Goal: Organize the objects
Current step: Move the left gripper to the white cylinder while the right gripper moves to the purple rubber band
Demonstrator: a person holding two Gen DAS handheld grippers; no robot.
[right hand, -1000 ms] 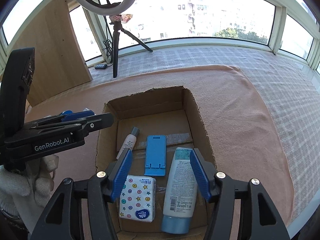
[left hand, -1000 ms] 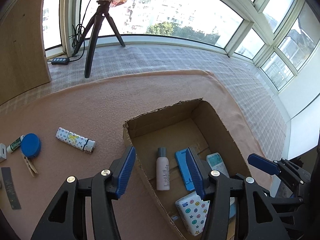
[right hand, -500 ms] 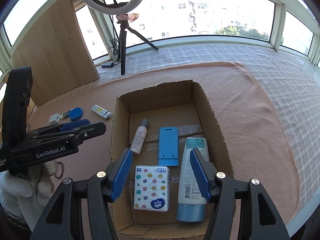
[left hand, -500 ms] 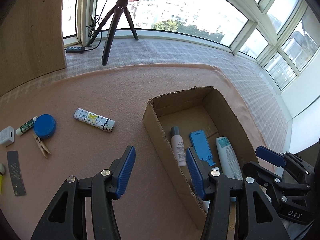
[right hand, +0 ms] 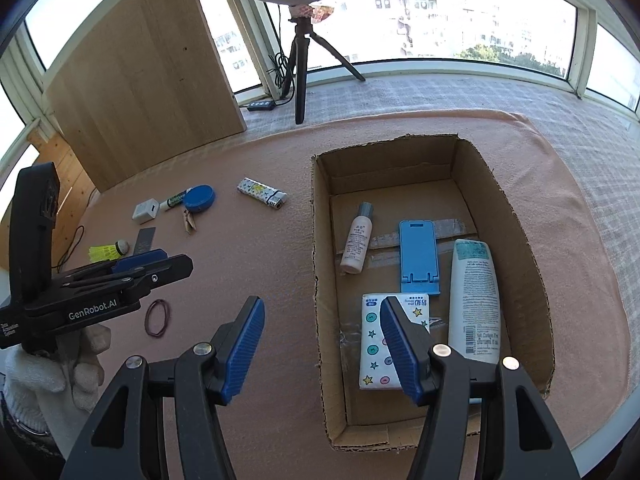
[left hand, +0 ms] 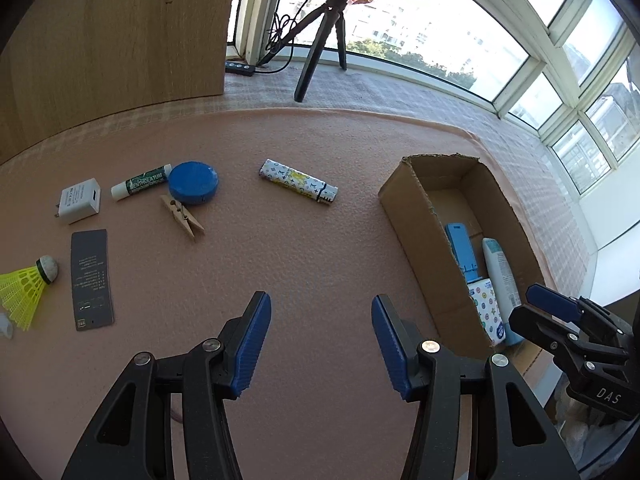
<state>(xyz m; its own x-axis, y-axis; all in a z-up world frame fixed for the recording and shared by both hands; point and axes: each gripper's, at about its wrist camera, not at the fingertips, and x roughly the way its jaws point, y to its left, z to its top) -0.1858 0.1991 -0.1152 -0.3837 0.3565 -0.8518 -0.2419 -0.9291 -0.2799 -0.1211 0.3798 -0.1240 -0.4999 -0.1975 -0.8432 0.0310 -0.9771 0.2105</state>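
Corrugated cardboard box (right hand: 520,216) rectangular, torn rim; ribbed blue tongs, left (left hand: 321,346), right (right hand: 322,350), both apart, empty.

The cloth (left hand: 312,240) covering the table looks matt and pebbly. At three o'clock the box (left hand: 416,216) is rough brown cardboard with torn edges. At ten o'clock, the peg (left hand: 182,217) is bare wood, the round tin (left hand: 193,182) smooth blue plastic. The lighter (left hand: 298,181) has a glossy printed wrap. The panel (left hand: 112,40) at eleven o'clock is pale wood grain.
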